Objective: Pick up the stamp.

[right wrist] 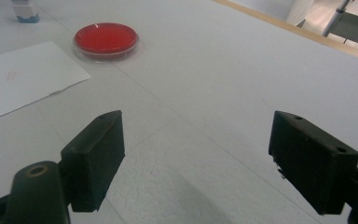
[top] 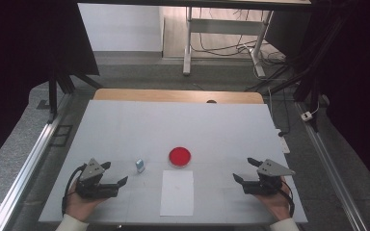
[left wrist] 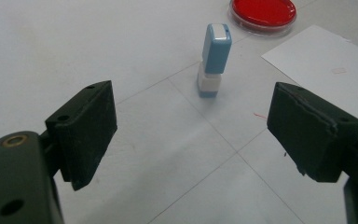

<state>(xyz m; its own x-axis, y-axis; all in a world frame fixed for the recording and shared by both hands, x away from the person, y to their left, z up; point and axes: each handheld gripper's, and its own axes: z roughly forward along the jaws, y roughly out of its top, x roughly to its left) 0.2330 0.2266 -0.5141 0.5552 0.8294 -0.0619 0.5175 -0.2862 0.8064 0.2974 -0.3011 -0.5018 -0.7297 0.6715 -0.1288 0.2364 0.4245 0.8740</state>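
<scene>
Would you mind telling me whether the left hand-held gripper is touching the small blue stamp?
Apart. In the left gripper view, the left hand-held gripper stands open, with bare table between its jaws and the upright stamp.

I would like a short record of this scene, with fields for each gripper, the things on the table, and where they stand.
left gripper: open, holds nothing, low over the table's near left part
right gripper: open, holds nothing, low over the near right part
stamp: blue and white, upright, ahead of the left gripper
red dish: round, beyond the paper
paper: white sheet, flat, near edge, between the grippers
table: white top
</scene>
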